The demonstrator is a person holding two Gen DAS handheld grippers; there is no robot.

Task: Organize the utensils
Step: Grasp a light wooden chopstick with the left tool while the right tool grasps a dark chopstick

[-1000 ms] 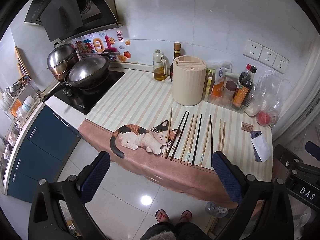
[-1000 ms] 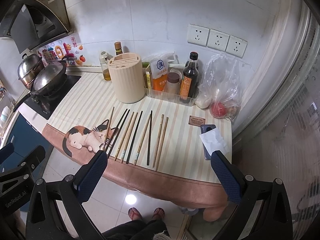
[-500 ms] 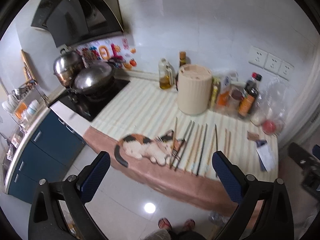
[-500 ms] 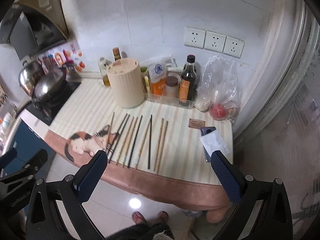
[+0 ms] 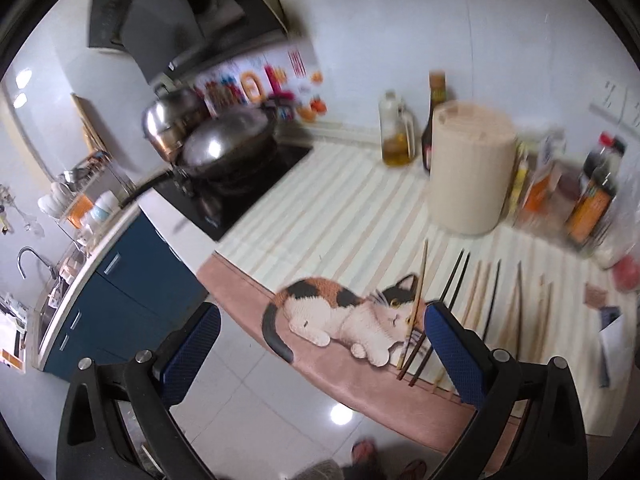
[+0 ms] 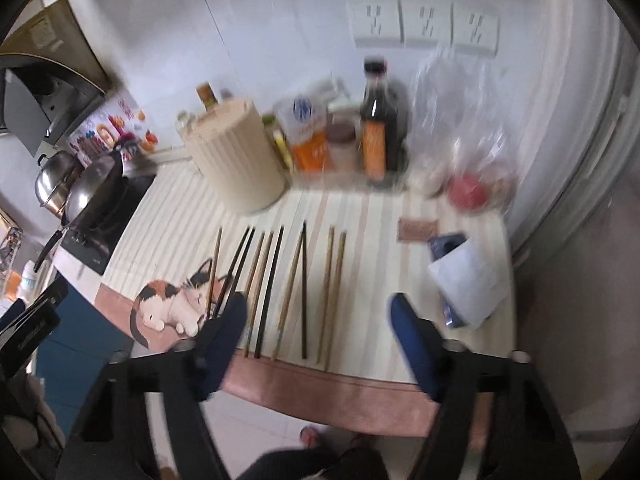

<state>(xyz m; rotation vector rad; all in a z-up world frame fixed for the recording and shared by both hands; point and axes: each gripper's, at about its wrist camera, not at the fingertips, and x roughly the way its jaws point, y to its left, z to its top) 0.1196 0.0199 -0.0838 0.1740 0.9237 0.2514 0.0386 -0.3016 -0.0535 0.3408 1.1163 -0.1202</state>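
Note:
Several chopsticks [image 6: 276,284], some light wood and some dark, lie side by side on the striped mat; they also show in the left wrist view [image 5: 480,304]. A cream ribbed utensil holder [image 6: 238,160] stands behind them, also in the left wrist view [image 5: 468,168]. My left gripper [image 5: 320,350] is open and empty, off the counter's front edge by the cat picture [image 5: 344,320]. My right gripper [image 6: 318,336] is open and empty, just above the near ends of the chopsticks.
A wok [image 5: 224,148] and steel pot [image 5: 168,120] sit on the black hob at the left. Bottles and jars [image 6: 374,136], a plastic bag [image 6: 464,160] and a tissue on a phone [image 6: 468,276] crowd the back and right. Blue cabinets [image 5: 120,292] stand below left.
Both grippers have moved forward and down toward the counter. The right gripper's fingers have closed in somewhat and now frame the chopsticks. The left view has swung left.

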